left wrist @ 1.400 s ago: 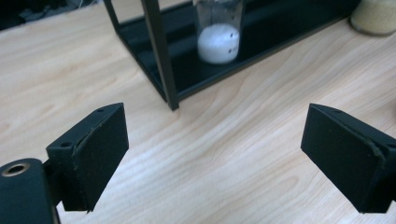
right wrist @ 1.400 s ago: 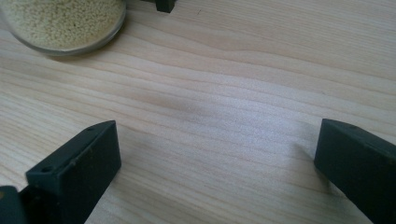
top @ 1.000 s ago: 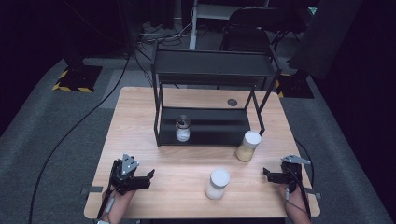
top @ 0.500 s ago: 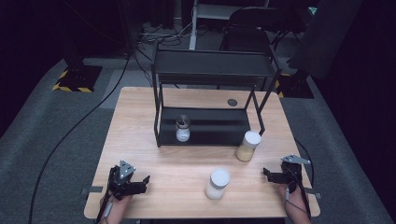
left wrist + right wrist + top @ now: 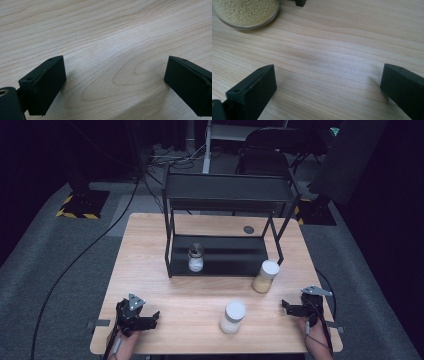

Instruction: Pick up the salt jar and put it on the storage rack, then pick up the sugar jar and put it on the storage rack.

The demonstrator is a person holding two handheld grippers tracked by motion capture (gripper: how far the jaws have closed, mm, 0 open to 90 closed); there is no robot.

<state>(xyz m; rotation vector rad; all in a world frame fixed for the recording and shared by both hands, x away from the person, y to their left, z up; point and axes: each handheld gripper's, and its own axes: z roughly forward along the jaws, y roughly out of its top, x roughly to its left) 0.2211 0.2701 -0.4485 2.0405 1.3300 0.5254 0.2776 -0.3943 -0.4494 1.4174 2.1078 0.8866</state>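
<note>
Your left gripper (image 5: 154, 316) sits at the near left corner of the wooden table (image 5: 150, 245), jaws spread over bare wood. Your right gripper (image 5: 285, 307) rests near the right edge, jaws spread too (nothing between them). A white-lidded jar of yellow grains (image 5: 265, 276) stands beside the black shelf rack (image 5: 227, 195); another white-lidded jar (image 5: 233, 316) stands between your grippers.

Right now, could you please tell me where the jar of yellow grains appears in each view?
High view: grain jar right of centre, by the black rack's front right leg.
Right gripper view: top left corner.
Left gripper view: wooden table between jaws.
Shared landmark: that rack leg.
</note>
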